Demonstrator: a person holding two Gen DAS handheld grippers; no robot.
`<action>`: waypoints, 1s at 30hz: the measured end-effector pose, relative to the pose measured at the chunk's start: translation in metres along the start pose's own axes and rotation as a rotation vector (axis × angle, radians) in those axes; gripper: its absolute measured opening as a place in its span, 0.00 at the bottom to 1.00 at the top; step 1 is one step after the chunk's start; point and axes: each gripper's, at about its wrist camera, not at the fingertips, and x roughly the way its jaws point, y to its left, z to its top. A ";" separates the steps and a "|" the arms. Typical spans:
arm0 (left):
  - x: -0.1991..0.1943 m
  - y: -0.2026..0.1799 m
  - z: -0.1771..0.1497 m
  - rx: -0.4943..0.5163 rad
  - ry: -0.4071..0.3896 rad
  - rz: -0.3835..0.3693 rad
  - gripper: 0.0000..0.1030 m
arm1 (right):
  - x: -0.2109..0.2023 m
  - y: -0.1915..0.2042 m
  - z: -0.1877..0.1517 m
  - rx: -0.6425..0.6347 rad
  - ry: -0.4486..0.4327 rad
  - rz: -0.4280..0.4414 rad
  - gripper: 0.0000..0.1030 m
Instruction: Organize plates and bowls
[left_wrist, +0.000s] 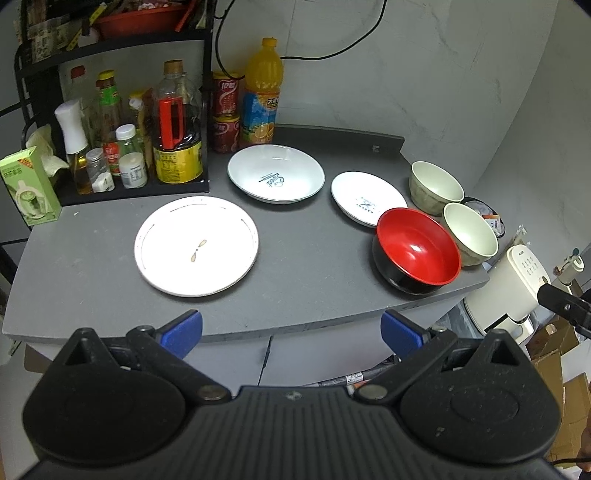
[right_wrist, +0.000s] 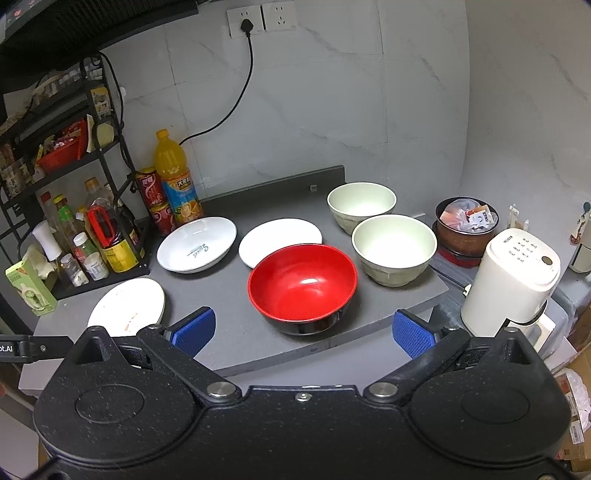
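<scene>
My left gripper (left_wrist: 291, 332) wide, empty, short of flat plate (left_wrist: 195, 245). My right gripper (right_wrist: 302, 334) wide, empty, before red bowl (right_wrist: 303, 288).

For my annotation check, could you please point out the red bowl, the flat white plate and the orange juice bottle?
red bowl (right_wrist: 301, 286): right wrist view, inner floor.
flat white plate (left_wrist: 195, 245): left wrist view, centre.
orange juice bottle (left_wrist: 261, 107): left wrist view, label.

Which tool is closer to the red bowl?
Right. The right tool sits open just in front of the red bowl; the left tool faces the flat white plate, with the bowl off to its right.
</scene>
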 end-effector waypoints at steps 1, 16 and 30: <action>0.003 -0.002 0.002 -0.002 0.001 -0.001 0.99 | 0.003 -0.002 0.001 0.004 0.005 0.001 1.00; 0.055 -0.052 0.046 0.027 0.026 -0.058 0.99 | 0.044 -0.038 0.028 0.033 0.036 -0.008 1.00; 0.121 -0.105 0.104 0.110 0.079 -0.169 0.98 | 0.093 -0.080 0.047 0.140 0.078 -0.034 1.00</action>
